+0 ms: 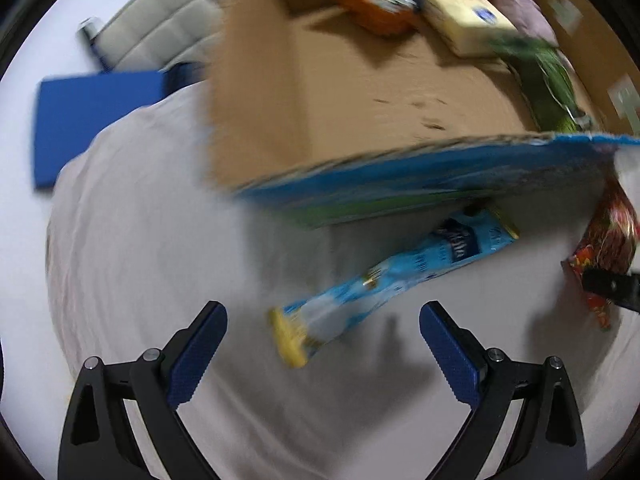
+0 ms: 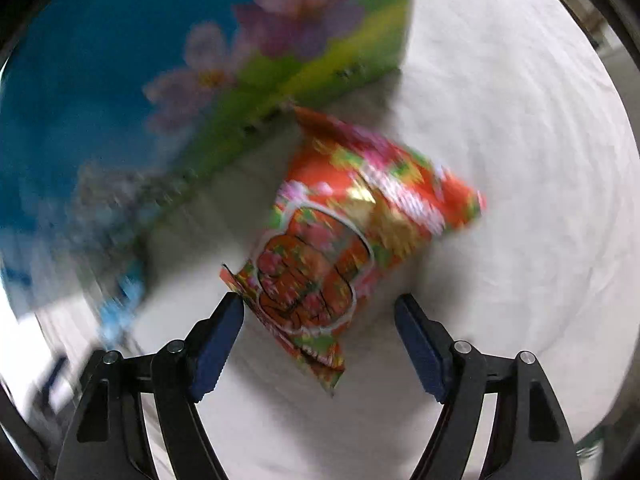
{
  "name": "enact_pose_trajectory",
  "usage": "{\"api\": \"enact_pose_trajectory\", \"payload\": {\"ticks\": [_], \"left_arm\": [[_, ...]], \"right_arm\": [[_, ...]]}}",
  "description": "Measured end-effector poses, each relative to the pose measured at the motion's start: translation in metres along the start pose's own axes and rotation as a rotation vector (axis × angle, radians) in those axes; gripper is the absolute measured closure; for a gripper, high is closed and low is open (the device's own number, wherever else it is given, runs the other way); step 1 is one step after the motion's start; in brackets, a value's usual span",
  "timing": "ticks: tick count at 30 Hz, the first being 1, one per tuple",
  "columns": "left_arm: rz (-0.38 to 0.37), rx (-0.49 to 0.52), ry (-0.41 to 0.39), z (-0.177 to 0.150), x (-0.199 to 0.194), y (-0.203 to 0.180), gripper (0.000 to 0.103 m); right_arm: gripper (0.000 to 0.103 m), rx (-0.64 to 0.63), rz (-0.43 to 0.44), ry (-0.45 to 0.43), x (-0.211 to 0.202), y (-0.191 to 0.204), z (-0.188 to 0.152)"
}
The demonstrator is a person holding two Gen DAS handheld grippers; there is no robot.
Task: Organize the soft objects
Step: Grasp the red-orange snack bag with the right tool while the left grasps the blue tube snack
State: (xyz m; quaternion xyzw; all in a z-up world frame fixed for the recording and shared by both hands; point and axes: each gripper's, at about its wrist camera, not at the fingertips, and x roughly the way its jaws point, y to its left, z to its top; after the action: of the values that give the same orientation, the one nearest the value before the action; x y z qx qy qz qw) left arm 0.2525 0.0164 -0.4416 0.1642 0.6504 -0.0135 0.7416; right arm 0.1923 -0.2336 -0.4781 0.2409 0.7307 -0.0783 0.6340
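Observation:
A light blue snack packet (image 1: 394, 280) with yellow ends lies on the white cloth in front of an open cardboard box (image 1: 360, 100). My left gripper (image 1: 322, 318) is open, its jaws either side of the packet's near end, not touching. A red and orange snack bag (image 2: 344, 232) lies on the cloth beside the box's flowered side (image 2: 120, 80); it also shows in the left wrist view (image 1: 608, 240). My right gripper (image 2: 320, 312) is open around the bag's near end; the left fingertip (image 2: 230, 312) is at its corner.
Inside the box lie an orange bag (image 1: 372, 4), a yellow pack (image 1: 460, 8), a pinkish pack (image 1: 524, 12) and a green bag (image 1: 548, 80). A blue pad (image 1: 92, 124) and a grey chair (image 1: 160, 32) sit left of the box. The cloth (image 1: 160, 260) covers the table.

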Motion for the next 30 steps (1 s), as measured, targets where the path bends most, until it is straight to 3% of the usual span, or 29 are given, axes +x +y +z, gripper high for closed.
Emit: {"api": "enact_pose_trajectory", "payload": {"ticks": [5,7,9,10,17,22,24,27,30], "left_arm": [[-0.017,0.157,0.036,0.013,0.017,-0.028,0.004],[-0.071,0.18,0.041,0.015,0.02,-0.034,0.007],[-0.139,0.167,0.08,0.013,0.023,-0.039,0.031],[-0.16,0.164,0.098,0.012,0.025,-0.041,0.033],[-0.297,0.179,0.16,-0.021,0.012,-0.065,0.033],[-0.325,0.071,0.151,-0.023,0.001,-0.051,0.031],[-0.338,-0.005,0.131,-0.018,-0.005,-0.039,0.031],[-0.324,-0.051,0.118,-0.011,-0.004,-0.033,0.031],[-0.296,-0.021,0.134,-0.001,0.01,-0.043,0.031]], "right_arm": [[0.023,-0.07,0.013,0.003,-0.002,-0.011,-0.017],[0.023,-0.086,0.02,-0.002,-0.007,-0.012,-0.014],[0.023,-0.087,0.044,0.006,-0.009,-0.009,-0.011],[0.023,-0.081,0.05,0.01,-0.008,-0.008,-0.01],[0.023,-0.057,0.07,0.032,-0.005,0.004,0.02],[0.023,-0.083,0.048,0.017,-0.003,0.018,0.04],[0.041,-0.101,0.043,0.033,0.0,0.023,0.038],[0.05,-0.132,0.023,0.062,0.002,0.027,0.022],[0.055,-0.174,-0.01,0.095,0.004,0.024,0.009]]}}
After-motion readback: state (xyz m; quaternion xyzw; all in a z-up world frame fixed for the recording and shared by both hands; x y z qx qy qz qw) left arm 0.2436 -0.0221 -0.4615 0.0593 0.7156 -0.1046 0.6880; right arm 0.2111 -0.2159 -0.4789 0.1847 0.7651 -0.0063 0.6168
